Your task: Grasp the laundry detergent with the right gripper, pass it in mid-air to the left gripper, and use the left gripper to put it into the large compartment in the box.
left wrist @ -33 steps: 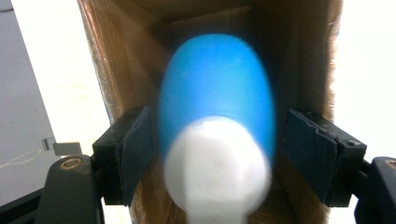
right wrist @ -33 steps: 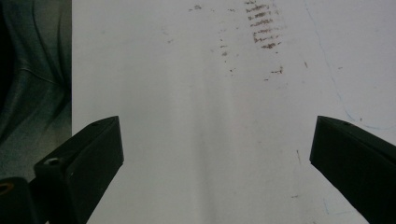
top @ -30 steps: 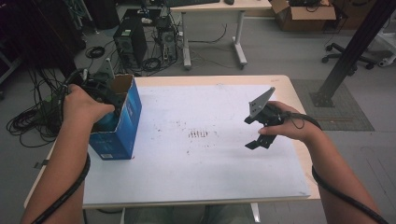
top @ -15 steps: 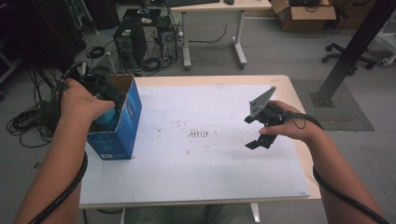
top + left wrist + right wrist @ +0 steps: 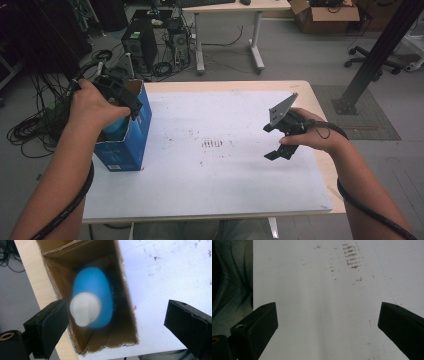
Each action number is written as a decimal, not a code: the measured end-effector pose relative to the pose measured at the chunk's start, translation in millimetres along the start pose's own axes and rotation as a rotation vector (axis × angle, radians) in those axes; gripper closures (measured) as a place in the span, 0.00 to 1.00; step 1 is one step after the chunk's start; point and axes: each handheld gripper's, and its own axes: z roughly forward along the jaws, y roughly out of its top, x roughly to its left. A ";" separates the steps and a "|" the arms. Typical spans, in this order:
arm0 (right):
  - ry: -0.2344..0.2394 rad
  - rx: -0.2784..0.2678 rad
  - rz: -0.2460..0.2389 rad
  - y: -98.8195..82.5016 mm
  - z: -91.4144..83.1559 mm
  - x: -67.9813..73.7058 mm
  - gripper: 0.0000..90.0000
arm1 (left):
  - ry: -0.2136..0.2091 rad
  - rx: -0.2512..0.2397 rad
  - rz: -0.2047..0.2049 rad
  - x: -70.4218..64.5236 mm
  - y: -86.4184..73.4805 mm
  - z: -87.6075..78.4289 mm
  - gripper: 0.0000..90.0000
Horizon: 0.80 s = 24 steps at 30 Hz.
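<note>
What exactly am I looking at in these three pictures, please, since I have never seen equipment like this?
A person at a table holds a two-jaw tool in each hand. The high view looks down from above; the other two come from cameras riding on each tool, looking along its black jaws. The left gripper hangs open above an open blue cardboard box at the table's left edge; inside stands a blue bottle with a white cap. The right gripper hovers open and empty over the white sheet, near some brown smudges. Nothing is held.

obstacle: blue box [image 5: 127,145] at table's left edge | white sheet [image 5: 220,175] bare
</note>
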 end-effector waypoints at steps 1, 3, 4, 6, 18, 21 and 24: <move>-0.001 0.001 0.000 -0.2 -0.4 0.1 0.03 | -0.003 0.001 0.010 -2.1 0.2 -1.1 0.05; -0.001 0.003 -0.001 -0.6 -1.3 0.0 0.03 | 0.001 0.000 0.036 -6.6 0.4 -3.7 0.04; -0.003 0.001 0.000 -0.9 -1.9 0.1 0.03 | -0.005 -0.001 0.042 -8.0 0.6 -4.2 0.02; -0.004 0.001 0.002 -1.4 -2.5 0.4 0.03 | -0.026 0.007 0.063 -11.8 0.9 -6.0 0.00; -0.005 0.004 -0.008 -1.9 -7.2 3.8 0.03 | -0.030 -0.014 0.307 -56.9 -4.1 -26.9 0.00; -0.007 0.007 -0.010 -1.0 -9.5 5.1 0.03 | -0.031 -0.025 0.371 -70.2 -6.1 -31.0 0.00; -0.008 0.008 -0.013 -0.1 -11.8 6.0 0.03 | -0.024 -0.032 0.451 -81.8 -7.3 -35.3 0.00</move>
